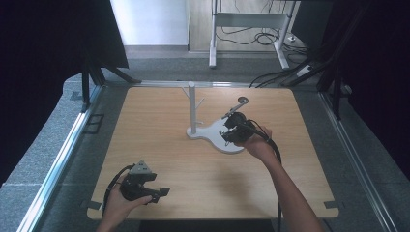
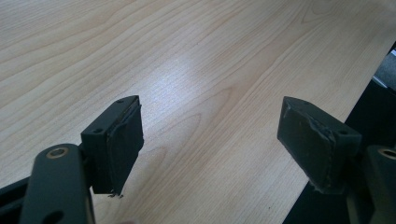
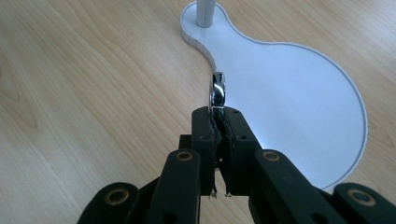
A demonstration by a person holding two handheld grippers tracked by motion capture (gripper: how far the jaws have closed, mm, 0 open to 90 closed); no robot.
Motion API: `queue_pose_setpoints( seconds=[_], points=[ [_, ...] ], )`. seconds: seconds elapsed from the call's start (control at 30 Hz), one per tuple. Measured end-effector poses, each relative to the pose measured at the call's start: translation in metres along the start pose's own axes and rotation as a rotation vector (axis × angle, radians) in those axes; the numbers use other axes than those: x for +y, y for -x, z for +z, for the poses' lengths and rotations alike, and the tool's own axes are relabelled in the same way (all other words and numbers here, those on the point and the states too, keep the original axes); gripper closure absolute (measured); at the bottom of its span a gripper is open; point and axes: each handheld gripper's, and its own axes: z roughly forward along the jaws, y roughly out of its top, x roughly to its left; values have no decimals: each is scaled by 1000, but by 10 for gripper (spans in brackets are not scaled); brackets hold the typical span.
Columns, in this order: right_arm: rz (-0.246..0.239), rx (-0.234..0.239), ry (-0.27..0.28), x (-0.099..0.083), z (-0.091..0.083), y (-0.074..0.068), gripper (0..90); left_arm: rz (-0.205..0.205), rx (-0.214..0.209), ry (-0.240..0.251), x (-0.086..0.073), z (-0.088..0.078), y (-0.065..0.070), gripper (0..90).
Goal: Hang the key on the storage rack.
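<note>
A pale wood-grain table [image 1: 159, 159] bears a white pear-shaped stand base with an upright peg post [image 3: 299, 88]. The right gripper [image 3: 218, 112] pinches a shiny chrome piece [image 3: 217, 91] – edge-on, hard to identify – over the base's edge. The left gripper [image 2: 210, 135], near the table's front edge, gapes wide, empty. No writing is legible.

It looks like a lab: a wooden desk [image 1: 159, 159] stands framed by metal rails [image 1: 58, 159], black curtains [image 1: 43, 48] hang at both sides, and loose cables [image 1: 251, 36] lie on the grey carpet [image 1: 164, 65].
</note>
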Motion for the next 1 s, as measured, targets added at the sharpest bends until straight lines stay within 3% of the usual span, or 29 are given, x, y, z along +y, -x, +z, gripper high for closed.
queue_pose_setpoints(
  seconds=[1.0],
  points=[
    [16,0,-13,40,21,12,845,0,1,5,0,-3,-1,230]
  ],
)
